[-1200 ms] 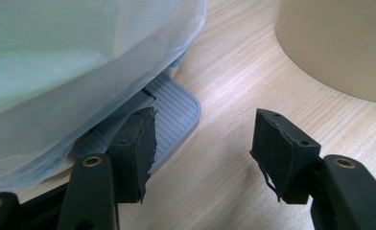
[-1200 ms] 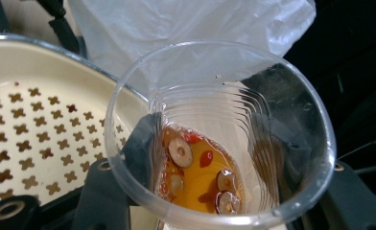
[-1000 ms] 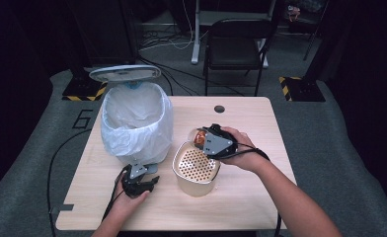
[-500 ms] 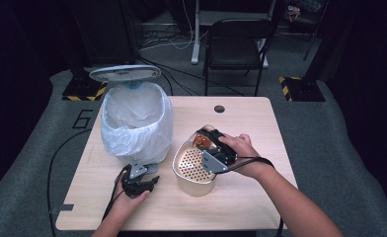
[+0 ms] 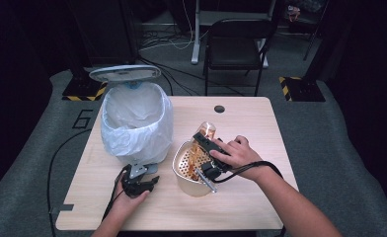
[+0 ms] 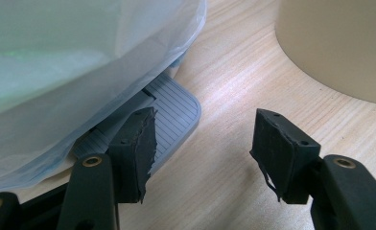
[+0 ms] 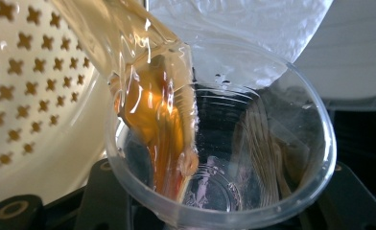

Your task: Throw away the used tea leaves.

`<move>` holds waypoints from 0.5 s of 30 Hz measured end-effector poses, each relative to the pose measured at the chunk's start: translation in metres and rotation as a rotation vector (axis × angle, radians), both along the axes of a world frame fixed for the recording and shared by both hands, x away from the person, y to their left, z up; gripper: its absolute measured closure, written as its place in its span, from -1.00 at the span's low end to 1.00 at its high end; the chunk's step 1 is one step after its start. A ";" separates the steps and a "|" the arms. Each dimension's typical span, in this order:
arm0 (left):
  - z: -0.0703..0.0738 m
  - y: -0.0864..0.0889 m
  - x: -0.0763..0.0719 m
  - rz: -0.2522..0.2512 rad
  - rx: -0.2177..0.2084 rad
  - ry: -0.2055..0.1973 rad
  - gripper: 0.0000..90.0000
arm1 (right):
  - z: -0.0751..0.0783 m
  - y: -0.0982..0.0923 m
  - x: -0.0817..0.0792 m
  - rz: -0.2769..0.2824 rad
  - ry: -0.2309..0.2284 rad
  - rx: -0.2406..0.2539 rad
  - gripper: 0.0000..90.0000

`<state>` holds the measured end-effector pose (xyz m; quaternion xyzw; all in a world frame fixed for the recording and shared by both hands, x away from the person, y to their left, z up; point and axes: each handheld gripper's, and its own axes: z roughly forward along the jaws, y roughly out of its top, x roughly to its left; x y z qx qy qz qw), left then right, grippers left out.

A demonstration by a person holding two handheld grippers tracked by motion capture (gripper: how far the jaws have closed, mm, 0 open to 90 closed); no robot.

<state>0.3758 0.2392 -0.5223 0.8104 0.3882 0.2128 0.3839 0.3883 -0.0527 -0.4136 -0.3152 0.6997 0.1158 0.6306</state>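
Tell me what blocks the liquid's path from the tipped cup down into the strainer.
Nothing visible does. The right claw tips the clear plastic cup right over the perforated strainer, and the amber liquid streams straight from its rim.

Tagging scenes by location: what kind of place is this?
Probably a lab or studio recording space, not a home: black drapes around a lone table, loose cables across grey carpet, hazard-striped stand bases.

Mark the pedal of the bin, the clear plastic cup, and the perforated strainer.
bin pedal (image 6: pixel 174 112), left gripper view, on its ribbed grey top.
clear plastic cup (image 7: pixel 291 143), right gripper view, on its inner wall.
perforated strainer (image 7: pixel 42 81), right gripper view, on its holed wall.
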 end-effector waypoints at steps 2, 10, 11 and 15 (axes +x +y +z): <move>0.000 0.000 0.000 -0.003 0.005 0.006 -0.09 | -0.002 0.001 -0.002 0.011 -0.071 -0.040 0.06; 0.001 0.002 0.001 -0.017 0.033 -0.010 -0.09 | -0.014 0.000 -0.008 0.044 -0.274 -0.184 0.07; 0.001 0.002 0.001 -0.015 0.034 -0.011 -0.09 | -0.014 0.000 -0.008 0.048 -0.299 -0.193 0.07; 0.001 0.002 0.001 -0.013 0.037 -0.015 -0.09 | -0.013 -0.002 -0.009 0.056 -0.328 -0.203 0.08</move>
